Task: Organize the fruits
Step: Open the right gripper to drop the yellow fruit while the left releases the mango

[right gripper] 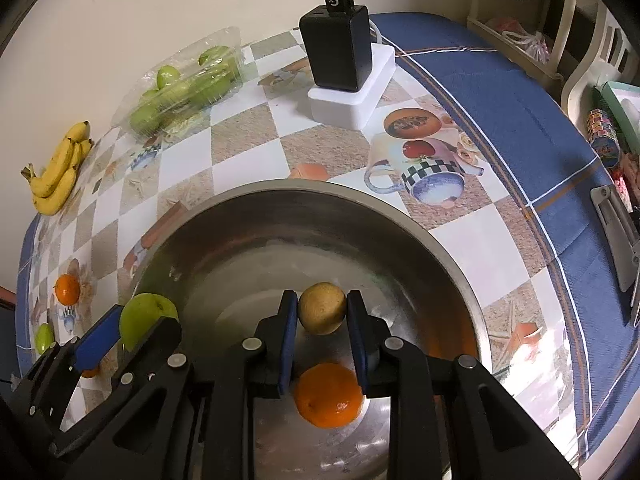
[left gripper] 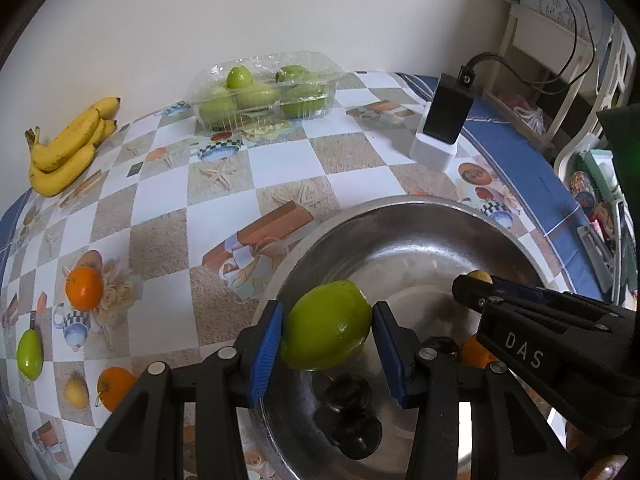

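both claws down over bowl [right gripper: 440,248]

A bowl [right gripper: 448,248] stands on the desk [right gripper: 248,136], near its front. Above the bowl the left hand-held gripper [left gripper: 326,328] holds an apple [left gripper: 326,326]; to its right the right hand-held gripper [right gripper: 322,314] holds a small round fruit [right gripper: 322,314]. An orange [right gripper: 329,396] lies in the bowl (below the right hand-held gripper). Behind the bowl, against the wall: bananas [left gripper: 66,146] at left, a tray of apples [left gripper: 266,88] in the middle, a charger on its block [left gripper: 440,120] at right. Left of the bowl lie two oranges [left gripper: 84,286], a pear [left gripper: 29,354] and a small fruit [left gripper: 76,392].
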Motion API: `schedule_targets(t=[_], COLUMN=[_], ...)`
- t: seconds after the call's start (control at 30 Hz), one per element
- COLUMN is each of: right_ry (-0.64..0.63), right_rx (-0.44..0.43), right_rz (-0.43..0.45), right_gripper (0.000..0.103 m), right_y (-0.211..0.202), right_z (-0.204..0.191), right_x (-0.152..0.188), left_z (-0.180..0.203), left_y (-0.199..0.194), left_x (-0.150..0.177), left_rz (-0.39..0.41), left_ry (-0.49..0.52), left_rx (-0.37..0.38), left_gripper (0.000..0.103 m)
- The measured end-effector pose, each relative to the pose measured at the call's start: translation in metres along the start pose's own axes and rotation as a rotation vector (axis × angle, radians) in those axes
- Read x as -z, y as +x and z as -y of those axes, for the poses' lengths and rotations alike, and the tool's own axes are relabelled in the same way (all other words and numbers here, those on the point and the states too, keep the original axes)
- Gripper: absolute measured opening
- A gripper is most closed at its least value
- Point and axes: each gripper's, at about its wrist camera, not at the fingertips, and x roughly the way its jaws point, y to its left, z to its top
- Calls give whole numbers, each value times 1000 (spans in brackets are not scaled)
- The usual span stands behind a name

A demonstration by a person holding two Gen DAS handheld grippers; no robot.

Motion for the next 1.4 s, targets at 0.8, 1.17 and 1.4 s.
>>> schedule_targets(t=[0.8,1.17,1.4], right_ry=[-31,-54,-80], right_rx=[9,1,1], right_rz=[18,50,38], right_gripper=[28,28,30], right_y=[-10,-28,-28], right_z=[-7,-13,-21], right_x=[-2,0,6], left_z=[-5,-22,-55], left_y=[-14,-32,-32], left_x=[-4,-6,-1], left_rz=[17,20,-38], left_ry=[7,-39,-174], left_rx=[-19,-55,-125], left_gripper=[51,51,57])
